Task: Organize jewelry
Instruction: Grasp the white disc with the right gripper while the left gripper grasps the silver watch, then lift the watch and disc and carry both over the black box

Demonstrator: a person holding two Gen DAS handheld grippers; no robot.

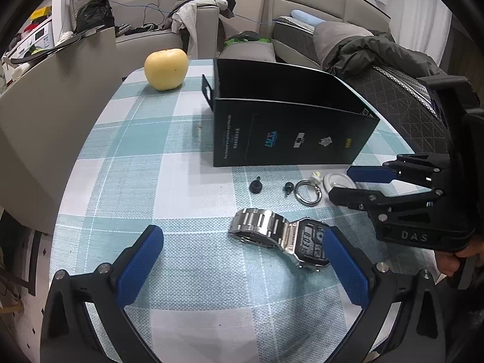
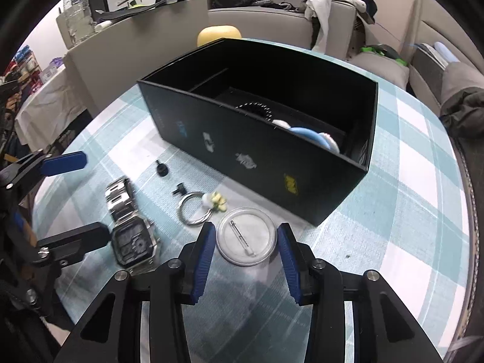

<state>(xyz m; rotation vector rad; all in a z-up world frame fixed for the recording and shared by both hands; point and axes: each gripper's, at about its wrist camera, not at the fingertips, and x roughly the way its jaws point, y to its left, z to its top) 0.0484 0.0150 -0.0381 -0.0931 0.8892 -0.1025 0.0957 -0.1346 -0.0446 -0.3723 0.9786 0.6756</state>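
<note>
Right wrist view: right claw open, straddling the pin badge on the surface, box at 12 o'clock. Left claw open by the watch. Next: close on badge, lift into box.

Both wrist views look down close over the table, sharing the watch and box.
</note>
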